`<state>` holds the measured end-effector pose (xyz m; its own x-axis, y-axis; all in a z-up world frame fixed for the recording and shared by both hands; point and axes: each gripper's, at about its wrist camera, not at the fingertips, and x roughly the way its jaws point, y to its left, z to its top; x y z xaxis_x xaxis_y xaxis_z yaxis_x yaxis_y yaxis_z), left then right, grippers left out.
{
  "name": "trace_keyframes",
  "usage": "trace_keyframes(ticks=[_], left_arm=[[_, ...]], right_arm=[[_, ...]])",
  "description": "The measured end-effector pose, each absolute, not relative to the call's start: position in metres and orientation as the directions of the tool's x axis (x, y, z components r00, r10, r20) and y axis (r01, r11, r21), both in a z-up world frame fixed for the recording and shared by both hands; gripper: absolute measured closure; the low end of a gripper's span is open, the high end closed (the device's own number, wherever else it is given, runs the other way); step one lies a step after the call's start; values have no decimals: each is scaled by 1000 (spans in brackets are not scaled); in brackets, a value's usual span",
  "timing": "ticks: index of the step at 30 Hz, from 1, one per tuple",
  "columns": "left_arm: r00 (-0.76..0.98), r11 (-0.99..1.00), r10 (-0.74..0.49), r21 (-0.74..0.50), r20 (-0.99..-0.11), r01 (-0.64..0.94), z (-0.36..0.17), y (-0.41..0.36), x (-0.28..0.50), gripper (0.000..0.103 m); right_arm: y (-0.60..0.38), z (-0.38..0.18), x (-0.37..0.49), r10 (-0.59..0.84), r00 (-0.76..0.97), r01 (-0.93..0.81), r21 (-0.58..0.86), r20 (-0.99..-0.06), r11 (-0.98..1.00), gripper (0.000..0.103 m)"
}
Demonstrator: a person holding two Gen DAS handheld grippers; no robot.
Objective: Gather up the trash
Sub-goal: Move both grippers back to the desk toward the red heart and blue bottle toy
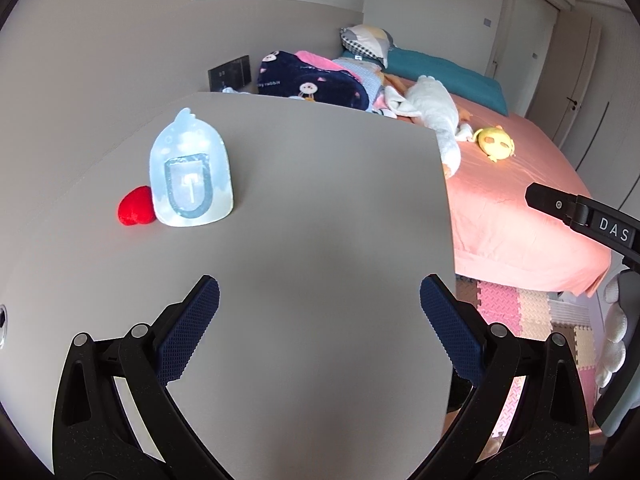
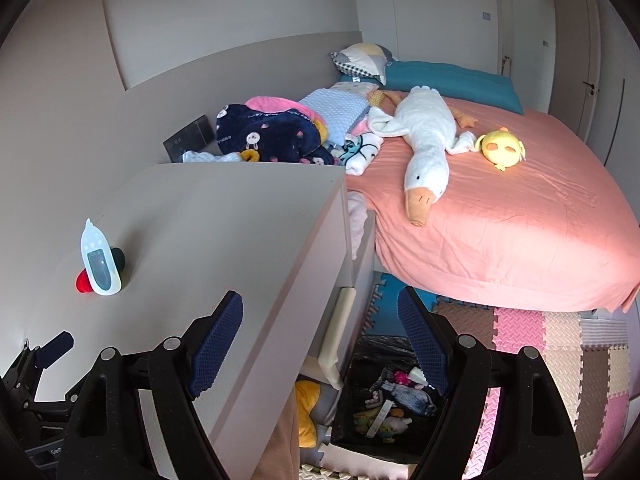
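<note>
Claws [image 1: 319, 320] [image 2: 320, 344] agape — right over dresser [image 2: 280, 240] edge, bin [image 2: 384, 400] below.

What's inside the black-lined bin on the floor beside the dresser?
The bin holds mixed litter: crumpled wrappers, a white strip, something pink and colourful scraps. The right gripper finger hides part of it, and anything deeper is covered.

Dresser top [image 1: 320, 208]: translucent pouch [image 1: 191, 176], red object [image 1: 136, 206]

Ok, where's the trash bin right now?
In the right wrist view, the black-lined trash bin sits on the floor at bottom centre, beside the grey dresser and below the bed's near edge, already holding scraps.
</note>
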<state>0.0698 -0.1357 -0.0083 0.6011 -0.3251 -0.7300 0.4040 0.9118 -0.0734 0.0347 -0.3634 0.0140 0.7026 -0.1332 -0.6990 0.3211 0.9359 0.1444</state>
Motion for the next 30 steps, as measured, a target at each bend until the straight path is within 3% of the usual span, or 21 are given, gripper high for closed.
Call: trace_keyframes(ticks=[27,30], left_arm=[[669,977,-180,-54,-721,204,-27,-24,135,6],[663,979,-172,-52,-729,197,-30,-17,146,10]], right_arm=[[-244,3,111,16,724,116,145,-690,983,23],[-233,2,119,24,723,99,138,-690,986,23]])
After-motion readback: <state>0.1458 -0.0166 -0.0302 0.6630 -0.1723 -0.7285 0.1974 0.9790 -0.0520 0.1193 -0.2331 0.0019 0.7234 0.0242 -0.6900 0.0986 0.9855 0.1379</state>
